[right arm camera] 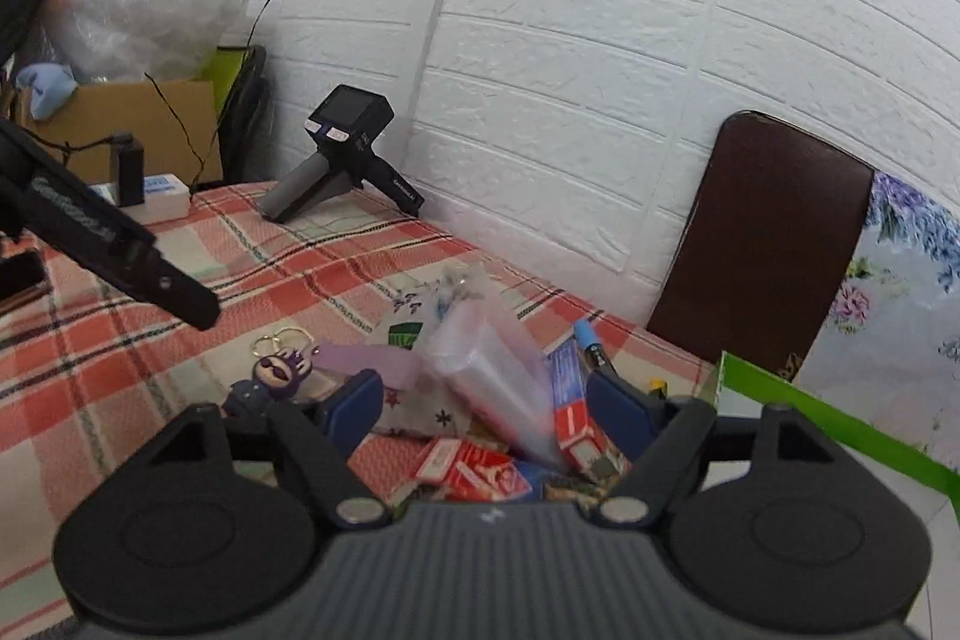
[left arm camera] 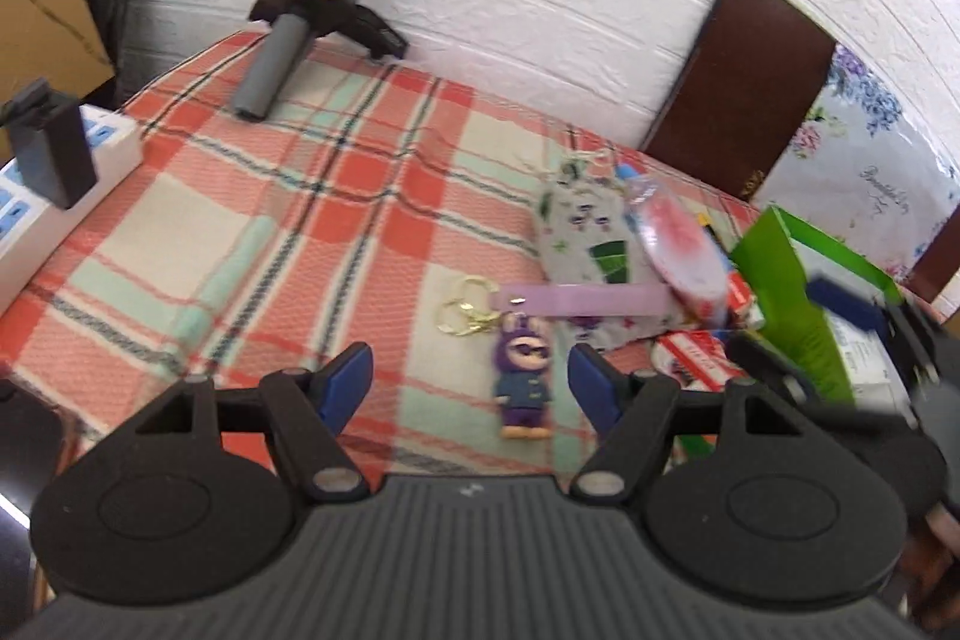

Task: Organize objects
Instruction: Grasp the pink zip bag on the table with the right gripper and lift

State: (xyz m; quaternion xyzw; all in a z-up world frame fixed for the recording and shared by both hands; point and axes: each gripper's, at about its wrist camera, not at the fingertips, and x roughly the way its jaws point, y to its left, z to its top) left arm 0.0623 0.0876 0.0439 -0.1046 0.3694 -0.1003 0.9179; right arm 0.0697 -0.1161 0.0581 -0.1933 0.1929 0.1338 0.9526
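A purple bunny keychain (left arm camera: 523, 383) with gold rings and a lilac strap (left arm camera: 585, 301) lies on the plaid tablecloth (left arm camera: 252, 244). My left gripper (left arm camera: 471, 385) is open above the cloth, the keychain between its blue fingertips. A patterned pouch (left arm camera: 585, 232), a clear plastic bag (left arm camera: 675, 244) and red card boxes (left arm camera: 696, 358) lie to the right, beside a green box (left arm camera: 780, 280). My right gripper (right arm camera: 486, 409) is open over the clear bag (right arm camera: 498, 370) and red boxes (right arm camera: 474, 472). The keychain shows there too (right arm camera: 270, 379).
A spare black gripper with a grey handle (left arm camera: 300, 10) lies at the table's far side by the white wall. A white power strip (left arm camera: 54, 196) with a black charger sits on the left. A brown chair back (left arm camera: 738, 88) stands behind the table. A cardboard box (right arm camera: 138, 124) stands far left.
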